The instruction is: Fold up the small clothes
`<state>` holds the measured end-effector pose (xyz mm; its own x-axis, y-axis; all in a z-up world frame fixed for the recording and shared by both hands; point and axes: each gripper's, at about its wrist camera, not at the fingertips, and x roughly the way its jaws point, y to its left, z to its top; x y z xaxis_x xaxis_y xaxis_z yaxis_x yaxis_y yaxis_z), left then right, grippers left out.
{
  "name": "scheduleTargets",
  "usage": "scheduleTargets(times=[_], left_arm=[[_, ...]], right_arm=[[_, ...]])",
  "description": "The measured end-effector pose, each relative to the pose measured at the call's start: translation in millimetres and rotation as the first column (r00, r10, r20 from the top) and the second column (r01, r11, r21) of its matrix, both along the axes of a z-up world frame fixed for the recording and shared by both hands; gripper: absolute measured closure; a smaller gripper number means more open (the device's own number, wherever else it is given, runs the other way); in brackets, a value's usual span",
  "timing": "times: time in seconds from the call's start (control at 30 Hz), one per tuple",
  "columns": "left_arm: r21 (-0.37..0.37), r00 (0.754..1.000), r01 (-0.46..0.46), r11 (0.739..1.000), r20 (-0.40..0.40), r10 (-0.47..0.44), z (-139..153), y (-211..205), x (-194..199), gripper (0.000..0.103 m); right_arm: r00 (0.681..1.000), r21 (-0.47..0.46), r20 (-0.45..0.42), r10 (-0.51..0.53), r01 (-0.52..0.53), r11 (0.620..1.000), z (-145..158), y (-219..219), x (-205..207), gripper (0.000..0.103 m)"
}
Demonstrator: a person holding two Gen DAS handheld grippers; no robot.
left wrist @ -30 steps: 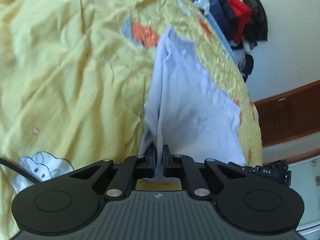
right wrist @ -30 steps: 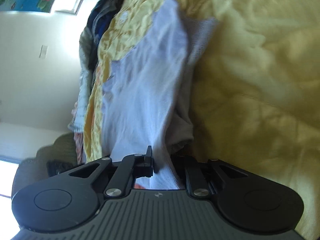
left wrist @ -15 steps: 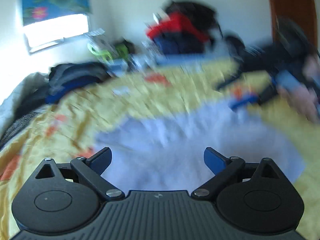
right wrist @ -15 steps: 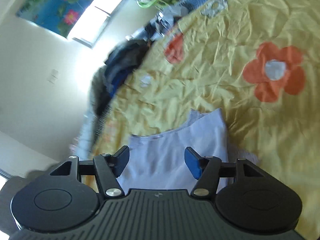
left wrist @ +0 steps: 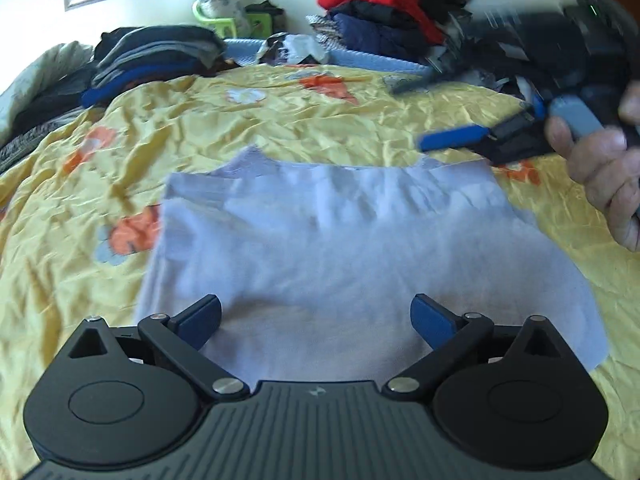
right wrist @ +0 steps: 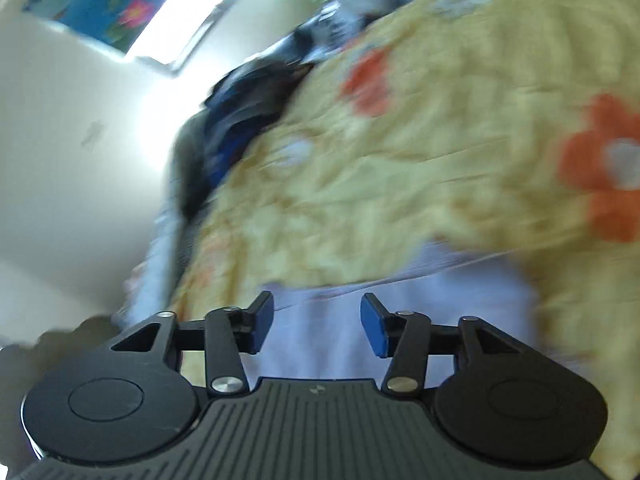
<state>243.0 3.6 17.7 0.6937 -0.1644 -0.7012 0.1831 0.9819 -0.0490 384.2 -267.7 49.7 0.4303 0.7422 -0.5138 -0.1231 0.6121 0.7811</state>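
Observation:
A small pale lavender garment (left wrist: 340,248) lies spread flat on the yellow flowered bedspread (left wrist: 280,120). My left gripper (left wrist: 316,318) is open and empty, hovering over the garment's near edge. In the left wrist view my right gripper (left wrist: 452,139) shows blurred at the upper right, held by a hand above the garment's far right corner. In the right wrist view my right gripper (right wrist: 318,322) is open and empty over an edge of the garment (right wrist: 400,300); that view is blurred.
Stacks of folded dark clothes (left wrist: 152,56) lie at the bed's far left, and a red and navy pile (left wrist: 380,12) at the far right. A green stool (left wrist: 224,20) stands under the window. The bedspread (right wrist: 440,140) fills the right wrist view.
Both grippers let go of the garment, which had hung pinched between their fingers. It now lies flat on the bed, and both grippers have pulled back from it, open.

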Motion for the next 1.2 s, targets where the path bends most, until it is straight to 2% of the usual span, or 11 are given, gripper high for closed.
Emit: scheduleTargets(times=[0.1, 0.27, 0.33, 0.5, 0.63, 0.73, 0.8, 0.97, 1.03, 1.1, 1.2], left_arm=[[0.022, 0.999, -0.007, 1.000, -0.033, 0.008, -7, 2, 2, 0.001], [0.029, 0.999, -0.008, 1.000, -0.032, 0.009, -13, 0, 1, 0.001], [0.023, 0.999, -0.012, 1.000, -0.031, 0.013, -14, 0, 1, 0.001], [0.020, 1.000, -0.001, 1.000, -0.005, 0.001, -16, 0, -2, 0.000], [-0.035, 0.999, -0.045, 0.998, 0.030, 0.046, -1, 10, -22, 0.001], [-0.074, 0.997, -0.030, 0.997, 0.073, 0.036, 8, 14, -43, 0.001], [-0.103, 0.997, 0.001, 0.995, 0.082, 0.008, 9, 11, -51, 0.001], [-0.032, 0.998, 0.044, 0.999, 0.034, -0.043, -10, -10, -44, 0.000], [-0.014, 0.998, 0.044, 0.999, 0.054, -0.043, -20, -10, -41, 0.000], [-0.013, 0.997, 0.049, 0.999, 0.062, -0.048, -22, -9, -39, 0.000], [-0.007, 0.998, 0.040, 0.999, 0.047, -0.040, -18, -9, -38, 0.000]], right_arm=[[0.989, 0.036, -0.023, 0.143, -0.143, 0.989, 3, 60, 16, 0.035], [0.955, -0.106, -0.173, 0.240, -0.260, 0.960, -33, 142, 44, 0.036], [0.961, -0.153, -0.121, 0.248, -0.265, 0.952, -37, 153, 42, 0.040], [0.970, -0.175, -0.115, 0.214, -0.232, 0.957, -32, 153, 39, 0.040], [0.976, -0.124, -0.043, 0.215, -0.219, 0.968, -8, 121, 8, 0.039], [0.974, -0.179, 0.077, 0.215, -0.198, 0.964, 14, 75, -41, 0.030], [0.982, -0.176, 0.089, 0.167, -0.149, 0.973, 18, 38, -72, 0.027], [0.998, -0.185, 0.045, 0.039, -0.030, 0.982, -8, -17, -126, 0.026], [0.999, -0.184, 0.036, 0.009, -0.002, 0.983, -24, -25, -135, 0.030], [0.997, -0.144, 0.073, -0.025, 0.036, 0.989, -37, -33, -144, 0.038], [0.995, -0.159, 0.093, -0.035, 0.049, 0.986, -38, -29, -147, 0.039]])
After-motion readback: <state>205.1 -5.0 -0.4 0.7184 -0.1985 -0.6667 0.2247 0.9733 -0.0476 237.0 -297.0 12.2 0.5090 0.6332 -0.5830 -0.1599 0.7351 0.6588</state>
